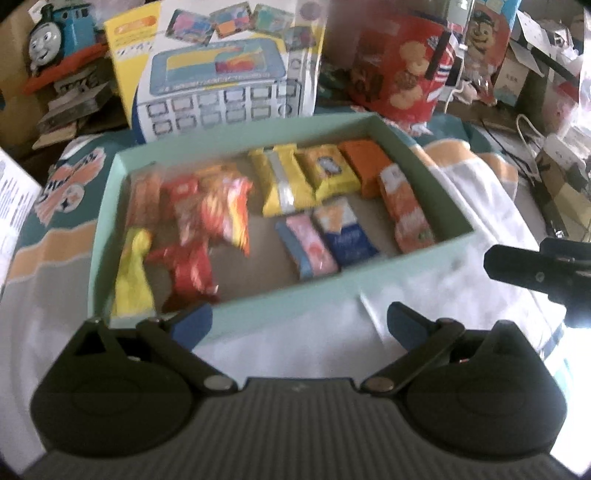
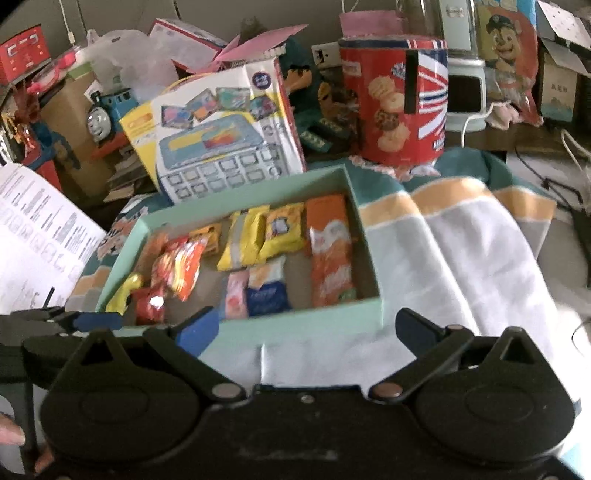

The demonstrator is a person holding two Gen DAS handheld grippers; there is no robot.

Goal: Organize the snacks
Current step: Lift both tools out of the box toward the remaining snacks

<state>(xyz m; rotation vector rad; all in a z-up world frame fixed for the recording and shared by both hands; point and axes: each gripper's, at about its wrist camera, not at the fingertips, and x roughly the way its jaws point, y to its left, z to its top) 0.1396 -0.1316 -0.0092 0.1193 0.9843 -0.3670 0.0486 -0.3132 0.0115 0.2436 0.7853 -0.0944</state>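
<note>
A mint-green box [image 1: 295, 295] [image 2: 306, 314] stands on a striped blanket and holds several snack packets. Red and orange packets [image 1: 207, 218] and a yellow one [image 1: 133, 273] lie at its left. Yellow packets [image 1: 284, 181] [image 2: 258, 236] lie at the back, pink [image 1: 310, 247] and blue [image 1: 347, 232] ones at the front, and a long orange packet [image 1: 406, 210] [image 2: 330, 254] at the right. My left gripper [image 1: 299, 325] is open just before the box's front wall, with nothing held. My right gripper [image 2: 304, 328] is open before the same wall, also with nothing in it.
Behind the box stand a toy box with a keypad picture [image 2: 225, 140], a red cookie tin [image 2: 395, 99] and a blue toy train [image 1: 55, 33]. An open booklet [image 2: 37, 229] lies at the left. Cables [image 2: 569, 199] and cartons crowd the right side. The blanket [image 2: 461, 258] spreads right of the box.
</note>
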